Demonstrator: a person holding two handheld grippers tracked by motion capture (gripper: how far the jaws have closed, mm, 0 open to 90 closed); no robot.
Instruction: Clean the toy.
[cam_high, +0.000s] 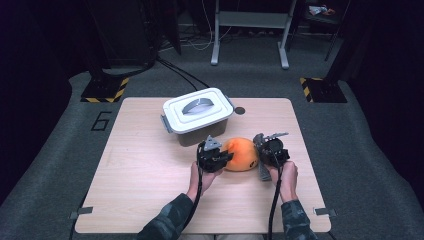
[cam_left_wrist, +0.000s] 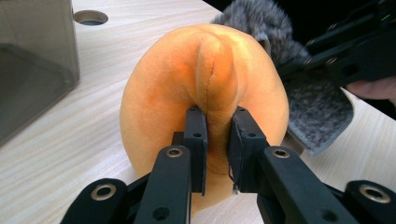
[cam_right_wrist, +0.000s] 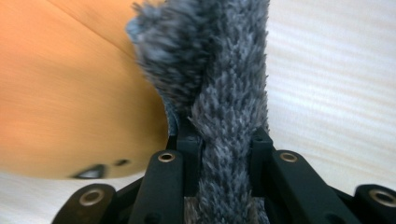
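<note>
Two grippers were on the orange plush toy, which lay on the wooden table just right of the middle of the high view, below the lidded grey storage box. My left gripper had its jaws pinched narrow on an orange fold of the plush at centre frame in the left gripper view. My right gripper was clamped on the grey furry flap that ran up the middle of the right gripper view, with the orange body at the left edge. I judged the toy light and very soft: the fabric bunched between the jaws and would stretch or slip if pulled hard. The raised folds and the fur flap seemed the best holds, since the round body offered no edge. I expected it to sag between the two grips if lifted.
</note>
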